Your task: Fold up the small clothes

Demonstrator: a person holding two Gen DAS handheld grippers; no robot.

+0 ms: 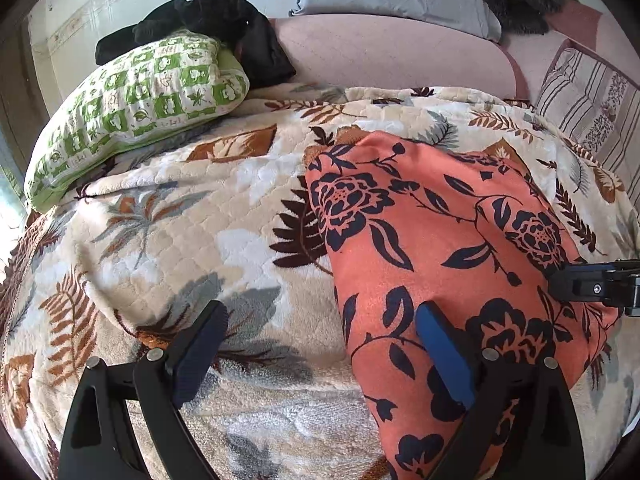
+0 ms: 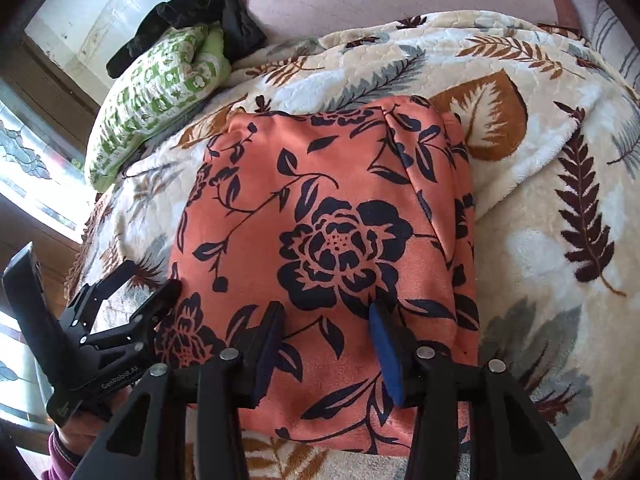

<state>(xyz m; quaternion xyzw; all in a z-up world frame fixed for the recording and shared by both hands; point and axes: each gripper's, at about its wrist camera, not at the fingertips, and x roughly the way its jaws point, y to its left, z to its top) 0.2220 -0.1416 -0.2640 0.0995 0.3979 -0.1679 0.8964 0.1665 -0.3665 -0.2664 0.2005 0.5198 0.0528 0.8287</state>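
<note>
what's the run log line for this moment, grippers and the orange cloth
step: fold in progress | orange floral cloth: folded, flat on leaf blanket | left gripper: open, at cloth's left edge | right gripper: open, over near edge

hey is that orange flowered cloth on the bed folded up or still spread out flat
Folded. The orange flowered cloth lies as a compact rectangle on the blanket, with stacked layers showing along its right edge.

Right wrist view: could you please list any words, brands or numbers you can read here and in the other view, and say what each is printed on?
"GenRobot.AI": on the black body of the left hand-held gripper, right wrist view.
A small mark lower on the same body: too blurred to read.
Orange flowered cloth, leaf-print blanket, green pillow: patterns only, no text.
</note>
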